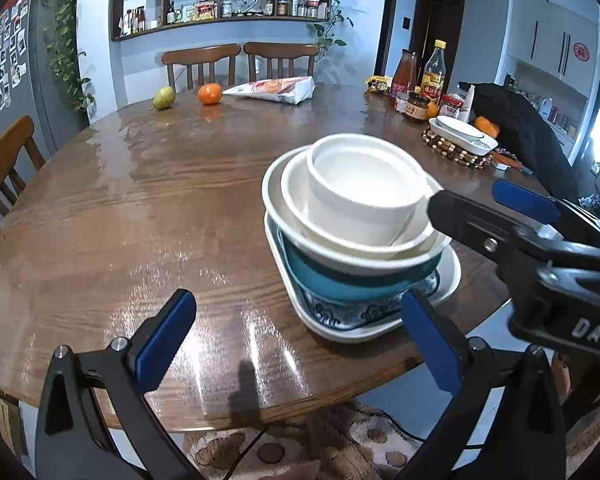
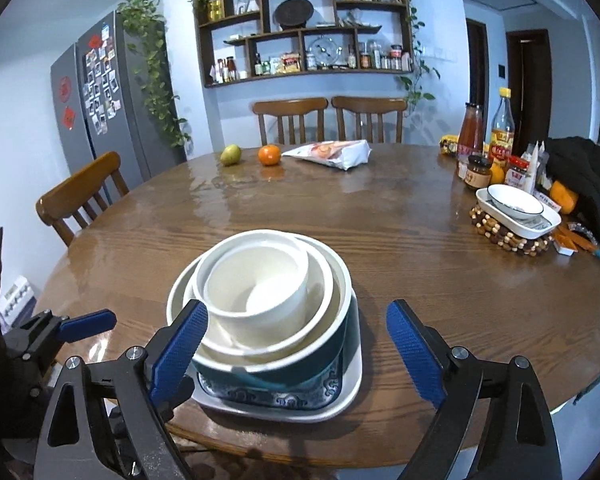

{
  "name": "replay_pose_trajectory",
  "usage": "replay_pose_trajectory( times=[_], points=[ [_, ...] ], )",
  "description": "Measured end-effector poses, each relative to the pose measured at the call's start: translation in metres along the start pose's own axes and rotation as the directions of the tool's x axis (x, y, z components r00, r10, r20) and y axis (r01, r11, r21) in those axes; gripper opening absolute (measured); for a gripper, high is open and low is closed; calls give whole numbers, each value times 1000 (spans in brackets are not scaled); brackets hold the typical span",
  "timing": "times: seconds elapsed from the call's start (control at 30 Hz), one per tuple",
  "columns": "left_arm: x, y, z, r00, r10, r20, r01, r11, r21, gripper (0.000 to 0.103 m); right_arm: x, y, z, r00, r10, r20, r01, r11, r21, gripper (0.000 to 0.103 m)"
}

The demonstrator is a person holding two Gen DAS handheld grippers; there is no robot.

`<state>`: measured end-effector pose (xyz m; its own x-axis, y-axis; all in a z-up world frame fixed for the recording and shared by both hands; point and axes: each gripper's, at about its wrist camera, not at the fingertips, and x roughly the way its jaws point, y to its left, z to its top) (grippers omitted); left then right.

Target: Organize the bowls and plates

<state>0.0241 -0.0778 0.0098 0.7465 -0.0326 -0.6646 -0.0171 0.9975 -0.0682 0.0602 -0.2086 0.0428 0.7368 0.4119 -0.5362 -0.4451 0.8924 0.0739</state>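
A pear (image 2: 231, 155) is sitting at the far left of the round wooden table (image 2: 400, 248), with an orange (image 2: 269, 155) just beside it and a flat snack bag (image 2: 329, 153) lying next to that. Nearer the front edge, the left gripper (image 1: 300, 340) is hovering with its blue-padded fingers (image 1: 166, 344) spread wide and holding nothing; its right finger is showing in front of the corner of the square plate (image 2: 340, 396), and whether they touch cannot be told. That plate, white with a blue patterned centre, is carrying the whole stack: a teal bowl (image 2: 336, 344) with a white inside is sitting on it, a white bowl (image 2: 324, 292) is nesting inside the teal one, and a small white cup (image 2: 260, 280) is leaning tilted inside that, empty as far as can be seen. The right gripper (image 2: 296, 344) is also standing spread apart, gripping nothing, with its left finger in front of the near left rim of the stack and its right finger off to the stack's right. Further right, near the table's far edge, a white dish (image 2: 518, 220) is resting on a beaded mat (image 2: 500, 236), and a shallow dark-rimmed bowl (image 2: 516, 200) is lying inside that dish. Behind it, sauce bottles (image 2: 486, 128) and jars (image 2: 478, 171) are standing close together, and a dark garment (image 2: 588, 184) is lying at the far right.
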Motion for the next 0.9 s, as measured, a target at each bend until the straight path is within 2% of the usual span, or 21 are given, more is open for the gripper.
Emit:
replay_pose_trajectory(
  times=[0.13,0.27,0.43,0.6,0.9],
  points=[
    [5,-4,-6,1000,19,-13,-19,1000,10,102,0,-3,-8,1000,26,14,-26,1000,-13,92],
    [9,-6,-10,999,0,-42,0,1000,8,102,3,-12,-16,1000,7,9,-7,1000,21,92],
    [16,-8,-17,997,8,-77,-7,1000,15,102,8,-12,-26,999,50,-21,-50,998,27,92],
    [20,-6,-19,995,8,-102,-7,1000,5,102,14,-4,-35,998,19,-63,-20,1000,-17,92],
    [25,-3,-22,991,17,-131,-19,1000,-12,102,22,-8,-41,993,1,-117,0,1000,4,92]
  ],
)
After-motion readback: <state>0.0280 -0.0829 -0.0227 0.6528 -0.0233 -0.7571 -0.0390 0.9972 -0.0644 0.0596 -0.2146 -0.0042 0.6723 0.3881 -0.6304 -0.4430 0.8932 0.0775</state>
